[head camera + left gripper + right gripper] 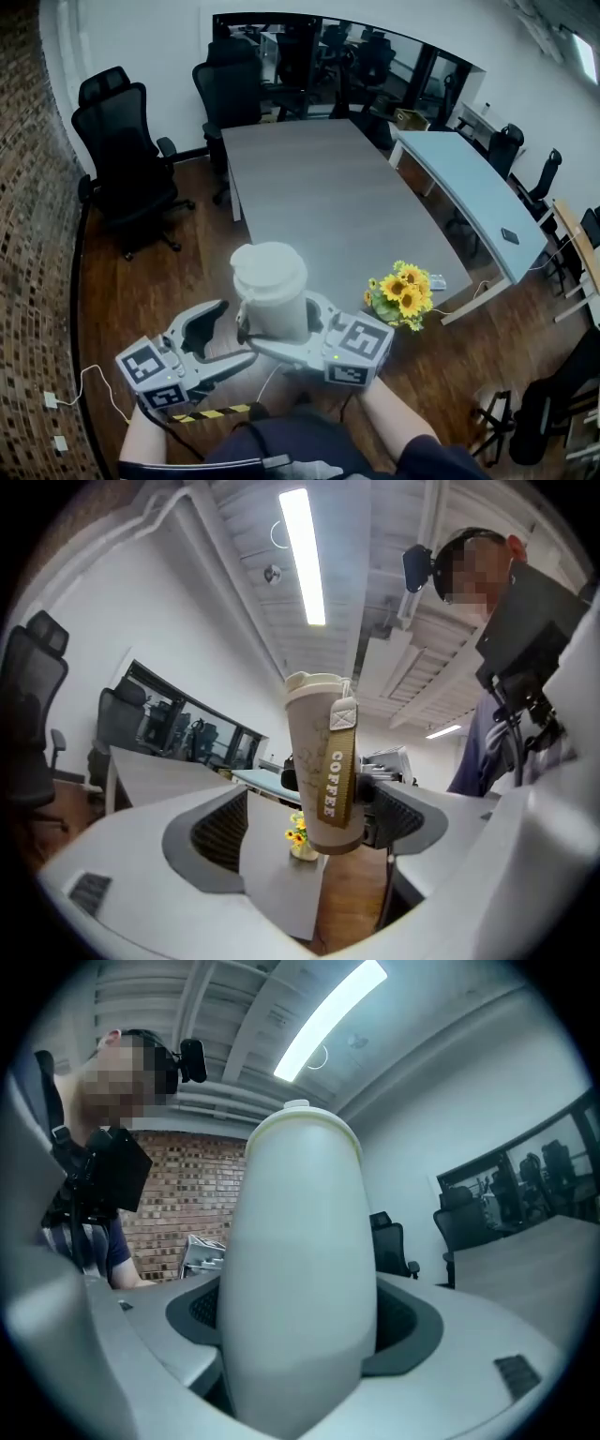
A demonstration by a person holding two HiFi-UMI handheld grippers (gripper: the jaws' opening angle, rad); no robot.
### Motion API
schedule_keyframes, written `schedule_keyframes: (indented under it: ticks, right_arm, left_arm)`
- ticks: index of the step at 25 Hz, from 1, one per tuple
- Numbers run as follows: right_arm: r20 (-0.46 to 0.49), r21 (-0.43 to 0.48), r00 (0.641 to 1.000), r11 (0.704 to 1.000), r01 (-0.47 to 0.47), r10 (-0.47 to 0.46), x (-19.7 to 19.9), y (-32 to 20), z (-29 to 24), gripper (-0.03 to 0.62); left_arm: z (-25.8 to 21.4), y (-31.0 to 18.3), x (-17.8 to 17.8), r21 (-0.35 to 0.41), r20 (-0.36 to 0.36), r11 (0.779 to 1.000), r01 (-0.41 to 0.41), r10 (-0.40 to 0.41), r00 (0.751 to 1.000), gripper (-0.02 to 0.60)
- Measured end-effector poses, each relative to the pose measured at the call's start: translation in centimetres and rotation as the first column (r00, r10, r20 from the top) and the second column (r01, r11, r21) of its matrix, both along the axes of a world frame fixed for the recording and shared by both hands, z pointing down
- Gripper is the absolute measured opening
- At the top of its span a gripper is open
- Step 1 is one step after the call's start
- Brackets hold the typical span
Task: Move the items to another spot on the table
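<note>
A white paper cup (270, 291) with a lid is held up in the air over the near end of the grey table (319, 187). My right gripper (281, 330) is shut on its lower body. In the right gripper view the cup (295, 1269) fills the gap between both pads of that gripper (300, 1326). My left gripper (225, 339) hangs just left of the cup, open. In its own view the cup (323, 761), with a tan "COFFEE" strap, stands ahead between the spread jaws of the left gripper (309, 829). Neither pad presses on it.
A small vase of sunflowers (403, 295) stands near the table's front right corner, also seen as flowers (298, 836). A pale blue table (473, 187) sits to the right. Black office chairs (127, 150) ring the far and left sides. A cable and striped tape (211, 413) lie on the wood floor.
</note>
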State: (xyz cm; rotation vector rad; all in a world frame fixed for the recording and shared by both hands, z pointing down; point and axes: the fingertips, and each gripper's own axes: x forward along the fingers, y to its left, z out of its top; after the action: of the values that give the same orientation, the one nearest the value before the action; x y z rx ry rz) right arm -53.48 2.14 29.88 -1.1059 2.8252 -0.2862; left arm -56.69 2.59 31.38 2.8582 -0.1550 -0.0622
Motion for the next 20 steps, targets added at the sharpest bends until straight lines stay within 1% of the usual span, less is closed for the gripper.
schedule_keyframes:
  ticks: [1,3,4,6,9,10,12,14,17,20]
  right_arm:
    - [-0.028,0.007,0.999,1.0,0.014,-0.014,-0.9,0.3,-0.1,0.377]
    - [-0.127,-0.001,0.991,0.999,0.045,-0.044,-2.8,1.2,0.2,0.377]
    - [-0.172,-0.008,0.983,0.998,0.059,-0.06,-3.5,1.6,0.6,0.377]
    - [-0.229,-0.019,0.969,0.996,0.09,-0.092,-4.8,2.5,1.3,0.377]
    - [-0.263,-0.047,0.954,0.989,0.137,-0.145,-6.3,3.2,2.4,0.377]
    - [-0.265,-0.058,0.95,0.986,0.156,-0.166,-6.7,3.5,2.8,0.377]
    - [-0.254,-0.069,0.946,0.979,0.191,-0.202,-7.4,3.7,3.4,0.377]
    - [-0.22,-0.074,0.948,0.973,0.217,-0.228,-7.7,3.7,3.5,0.377]
    - [-0.165,-0.071,0.953,0.967,0.244,-0.253,-7.4,3.1,3.4,0.377]
    - [-0.138,-0.064,0.954,0.964,0.258,-0.265,-5.9,2.2,3.7,0.377]
  left_arm:
    - [-0.7,0.0,-0.7,-0.008,-0.039,1.0,-0.022,0.022,0.999,0.41]
    - [-2.0,0.0,-2.0,-0.03,-0.123,0.998,-0.048,0.044,0.991,0.411]
    - [-2.5,0.1,-2.4,-0.031,-0.149,0.998,-0.054,0.049,0.988,0.411]
    - [-3.1,0.6,-2.3,-0.011,-0.168,0.998,-0.069,0.067,0.984,0.411]
    - [-4.5,1.6,-1.3,0.007,-0.208,0.996,-0.093,0.093,0.974,0.411]
    - [-4.6,2.2,-0.7,0.018,-0.193,0.994,-0.106,0.107,0.975,0.411]
    - [-3.8,3.4,0.4,0.036,-0.129,0.989,-0.146,0.149,0.98,0.419]
    - [-3.4,3.6,1.0,0.022,-0.112,0.987,-0.161,0.162,0.98,0.423]
    - [-3.5,2.5,1.7,0.01,-0.12,0.993,-0.118,0.118,0.986,0.423]
    - [-3.7,1.2,3.6,0.008,-0.093,0.998,-0.069,0.07,0.993,0.422]
